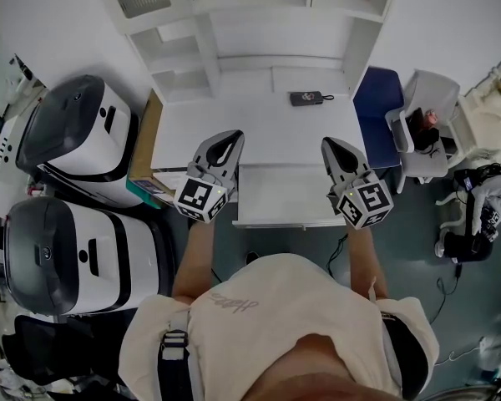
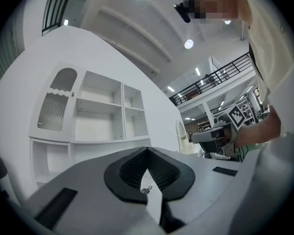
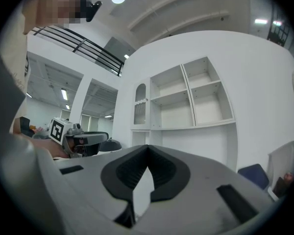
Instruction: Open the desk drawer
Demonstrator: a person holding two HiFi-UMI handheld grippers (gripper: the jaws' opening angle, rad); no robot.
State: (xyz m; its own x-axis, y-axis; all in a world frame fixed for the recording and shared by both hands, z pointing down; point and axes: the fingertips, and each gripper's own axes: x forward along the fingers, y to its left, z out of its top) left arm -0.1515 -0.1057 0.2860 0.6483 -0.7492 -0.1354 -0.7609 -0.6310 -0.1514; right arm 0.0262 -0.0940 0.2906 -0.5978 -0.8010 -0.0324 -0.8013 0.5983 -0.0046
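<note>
The white desk (image 1: 234, 115) stands under a white shelf unit (image 1: 259, 23). From its front edge a white drawer (image 1: 271, 195) juts out toward me. Both grippers hover above the desk's front, empty, aimed at the shelves. My left gripper (image 1: 228, 139) is over the drawer's left end and my right gripper (image 1: 332, 145) over its right end. In the left gripper view the jaws (image 2: 147, 151) meet at their tips, with a small metal key-like thing (image 2: 146, 190) seen through the gap below. In the right gripper view the jaws (image 3: 147, 148) also meet with nothing held.
A small black device (image 1: 309, 98) lies at the desk's back right. Two white-and-black pods (image 1: 79, 132) stand left of the desk, a blue chair (image 1: 376, 107) and a white chair (image 1: 430, 119) to its right. Cardboard (image 1: 146, 140) leans at the desk's left side.
</note>
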